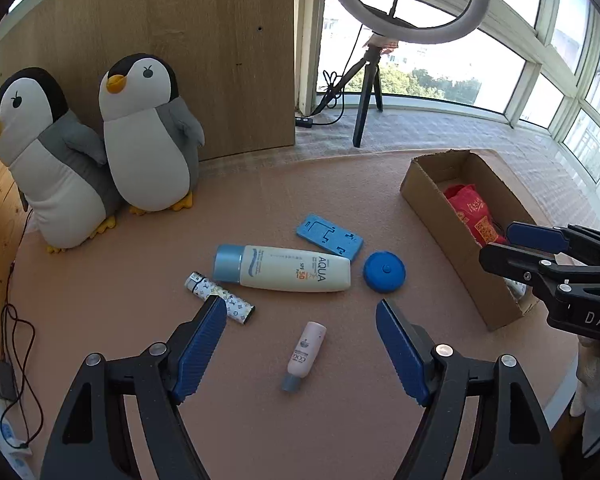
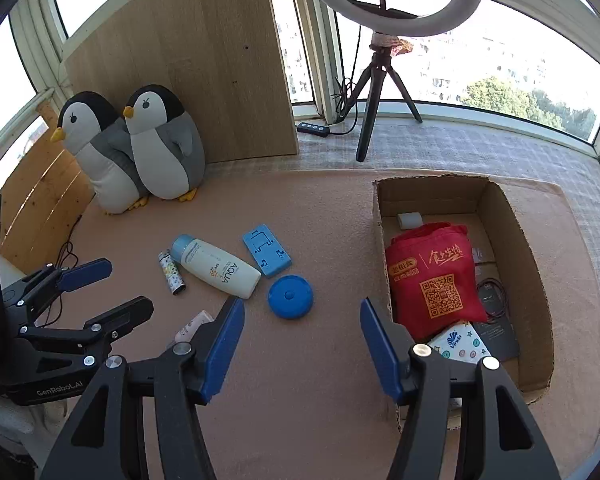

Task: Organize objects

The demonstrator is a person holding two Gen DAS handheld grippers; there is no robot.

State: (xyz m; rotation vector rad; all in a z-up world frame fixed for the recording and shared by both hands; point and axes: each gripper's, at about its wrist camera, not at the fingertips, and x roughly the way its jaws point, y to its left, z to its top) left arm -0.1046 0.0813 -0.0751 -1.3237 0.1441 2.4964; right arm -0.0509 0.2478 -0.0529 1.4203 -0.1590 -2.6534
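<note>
On the pink mat lie a white AQUA sunscreen bottle (image 1: 288, 269) (image 2: 216, 267), a patterned tube (image 1: 220, 298) (image 2: 171, 272), a small pink bottle (image 1: 305, 354) (image 2: 194, 325), a blue phone stand (image 1: 329, 236) (image 2: 267, 256) and a round blue disc (image 1: 384, 271) (image 2: 291, 296). A cardboard box (image 1: 432, 216) (image 2: 532, 280) holds a red bag (image 2: 436, 280), a tissue pack (image 2: 462, 343) and small items. My left gripper (image 1: 302, 318) is open and empty above the pink bottle. My right gripper (image 2: 302, 318) is open and empty, left of the box.
Two plush penguins (image 1: 100, 148) (image 2: 140, 152) stand at the back left against a wooden board (image 1: 204, 40). A ring light on a tripod (image 1: 370, 80) (image 2: 376, 92) stands behind the mat. Cables (image 1: 16, 340) lie at the left edge.
</note>
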